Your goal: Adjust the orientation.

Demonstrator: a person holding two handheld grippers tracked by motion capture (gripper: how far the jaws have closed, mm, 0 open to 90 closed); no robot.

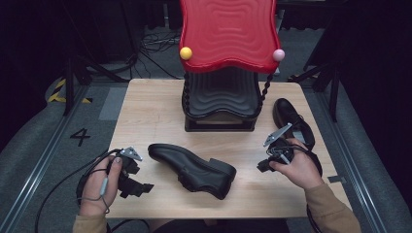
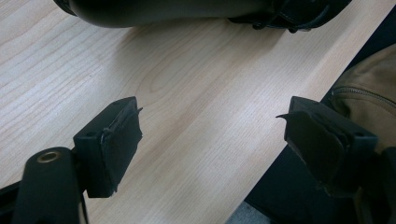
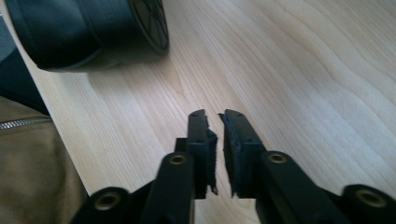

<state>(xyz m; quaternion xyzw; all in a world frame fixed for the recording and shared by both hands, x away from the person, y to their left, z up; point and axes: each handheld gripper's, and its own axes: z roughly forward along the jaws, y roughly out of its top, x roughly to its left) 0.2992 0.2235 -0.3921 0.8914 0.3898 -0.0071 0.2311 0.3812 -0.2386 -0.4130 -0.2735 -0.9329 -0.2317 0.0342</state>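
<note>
Black leather marks the shoe (image 1: 194,170) lying near the front middle of the wooden table (image 1: 150,111) in the high view, its long axis running from the toe at the left, slightly farther back, to the heel at the right, nearer the front edge. The left gripper (image 1: 145,187) sits near the front left corner, just beside the shoe's toe end but apart from it. The right gripper (image 1: 262,166) rests right of the heel, with bare wood between them. A second shoe (image 1: 293,121) lies near the right edge, and a black and red stand (image 1: 221,104) takes up the back middle.

From the left gripper view, the left gripper (image 2: 210,135) has its jaws spread wide over bare table, holding nothing; the shoe (image 2: 187,9) lies ahead, untouched.

From the right gripper view, the right gripper (image 3: 219,135) has its jaws nearly together, a thin gap between the pads and nothing in it. The shoe's heel (image 3: 88,32) lies ahead to the left by the table edge, with open wood to the right.
</note>
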